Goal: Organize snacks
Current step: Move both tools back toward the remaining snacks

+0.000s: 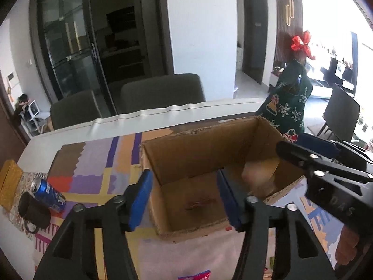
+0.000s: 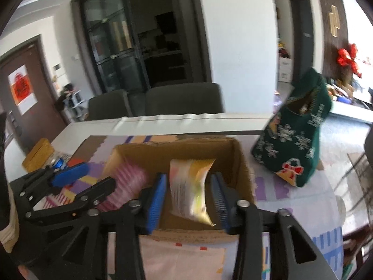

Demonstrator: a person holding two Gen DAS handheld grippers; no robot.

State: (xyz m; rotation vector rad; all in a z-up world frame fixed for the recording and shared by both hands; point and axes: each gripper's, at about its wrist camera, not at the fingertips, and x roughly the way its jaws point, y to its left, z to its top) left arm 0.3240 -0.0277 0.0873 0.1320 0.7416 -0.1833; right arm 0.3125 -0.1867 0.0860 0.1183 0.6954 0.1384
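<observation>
Honestly, you're right at the drop, so just let it happen clean. Your right gripper [image 2: 188,198] sits over the near rim of the cardboard box [image 2: 242,163], jaws parted, and the yellow-and-white snack packet [image 2: 190,191] hangs blurred between the blue pads with a gap on each side, so it looks let go and falling, not pinched. Your left gripper [image 1: 184,200] is spread about halfway over the box's left near corner with nothing between its pads; the pink blur [image 2: 130,184] beside it in the right wrist view is probably a snack it let go of, though I can't tell for sure. Keep both tongs above the opening until the packets land, and don't drag a pad through the near wall, because that box looks light and would likely slide on the patterned cloth [image 1: 93,163]. Lift straight back, not sideways, since the two grippers sit close together. The green knitted bag [image 2: 300,140] stands just beside the box's far right corner, and the blue can [image 1: 49,194] and dark mug [image 1: 32,211] are well off to the left, so swing clear of those.
</observation>
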